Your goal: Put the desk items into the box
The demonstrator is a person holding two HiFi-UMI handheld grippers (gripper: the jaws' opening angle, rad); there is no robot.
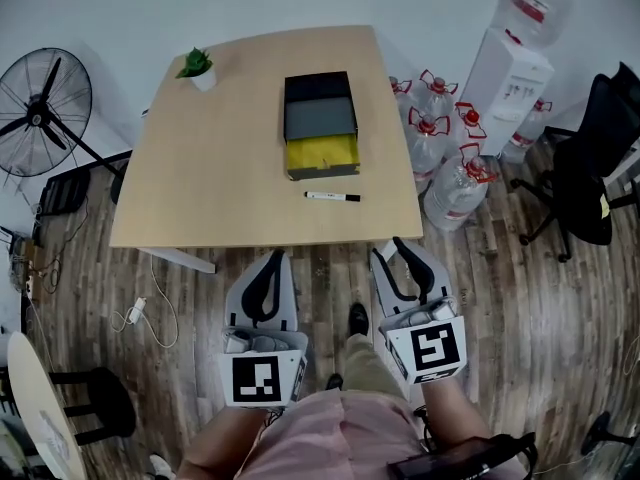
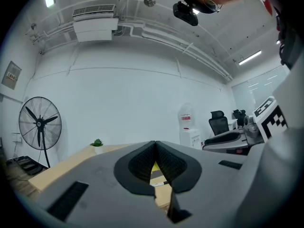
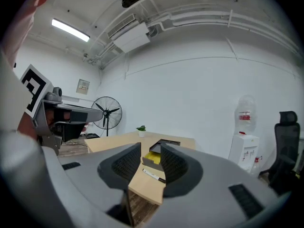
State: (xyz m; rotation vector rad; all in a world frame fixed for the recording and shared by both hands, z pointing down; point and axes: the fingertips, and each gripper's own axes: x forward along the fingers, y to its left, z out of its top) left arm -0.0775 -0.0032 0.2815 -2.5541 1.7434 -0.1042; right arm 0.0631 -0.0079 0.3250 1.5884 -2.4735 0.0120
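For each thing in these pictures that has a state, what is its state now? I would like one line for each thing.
left gripper: shut, nothing between the jaws.
right gripper: open, empty.
box: open, on the table.
marker: lying flat on the table, outside the box.
plant: upright at a far table corner.
fan: blades not turning, it seems.
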